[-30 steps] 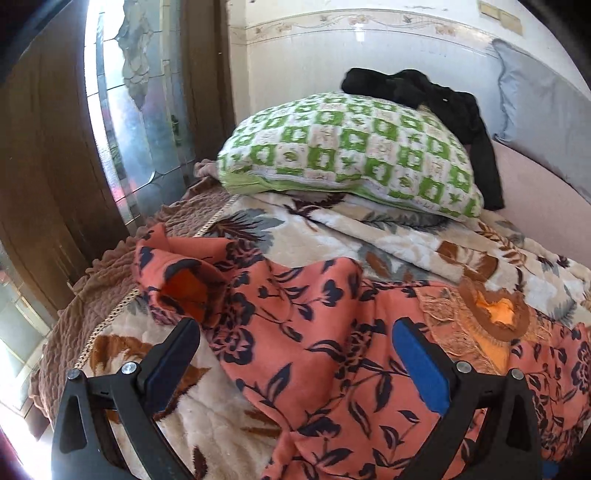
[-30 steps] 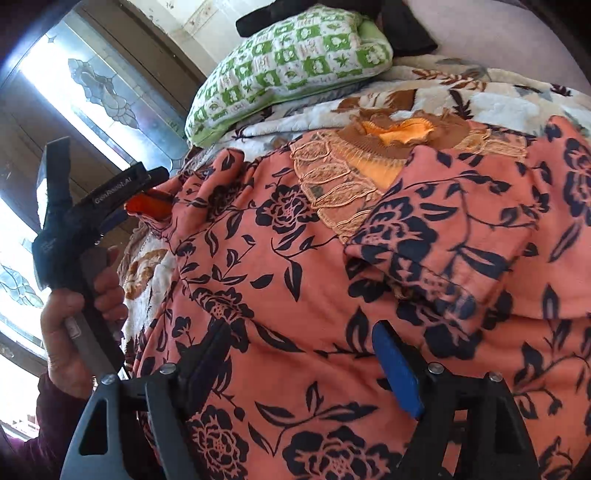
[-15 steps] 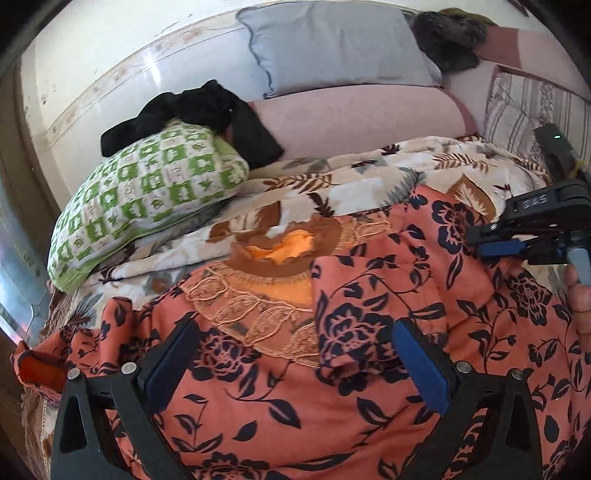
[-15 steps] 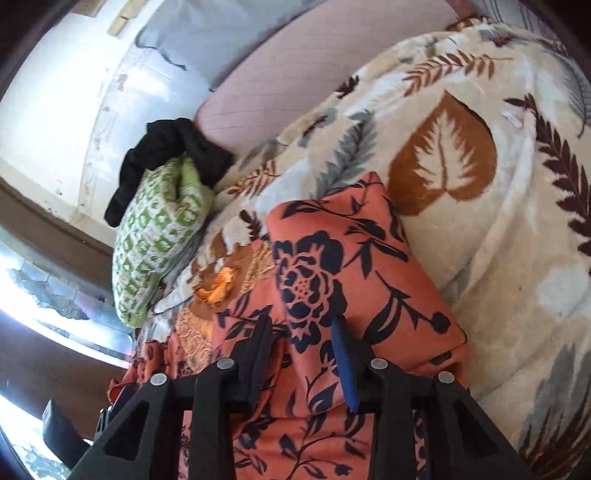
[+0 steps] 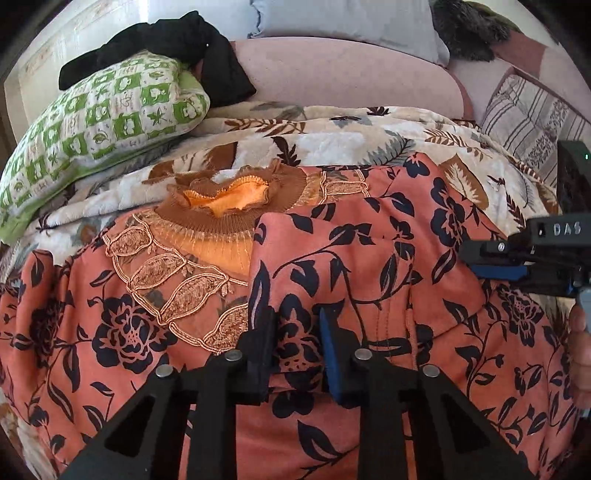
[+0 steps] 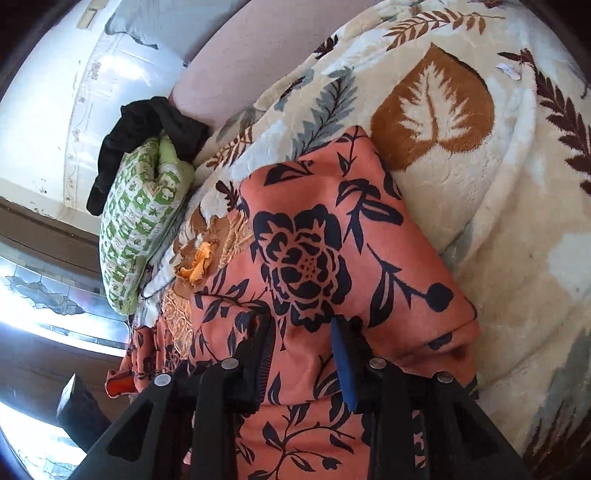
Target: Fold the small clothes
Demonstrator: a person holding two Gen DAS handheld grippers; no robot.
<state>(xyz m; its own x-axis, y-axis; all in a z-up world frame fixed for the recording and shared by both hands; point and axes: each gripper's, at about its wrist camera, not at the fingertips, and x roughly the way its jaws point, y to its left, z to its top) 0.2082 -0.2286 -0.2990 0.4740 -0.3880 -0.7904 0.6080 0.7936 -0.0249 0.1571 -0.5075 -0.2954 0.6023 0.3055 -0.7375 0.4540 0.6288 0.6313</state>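
Observation:
A salmon-orange garment with dark navy flowers (image 5: 122, 332) lies spread on the bed, its brown ribbed collar (image 5: 229, 210) toward the pillows. One sleeve is folded in over the chest (image 5: 351, 258). My left gripper (image 5: 297, 332) is shut on a fold of this garment near the folded sleeve's cuff. My right gripper (image 6: 304, 343) is shut on the garment's folded edge (image 6: 332, 240) at its right side. It also shows from the side in the left wrist view (image 5: 491, 258).
The garment rests on a cream blanket with brown leaf prints (image 6: 480, 147). A green checked pillow (image 5: 92, 125) with a black cloth (image 5: 177, 40) on it lies at the head. A pink bolster (image 5: 332, 74), a grey pillow (image 5: 343, 18) and a striped cushion (image 5: 532, 122) line the back.
My left gripper swung from the garment's left sleeve to its middle and closed on a fold there. My right gripper moved to the right edge and closed on it.

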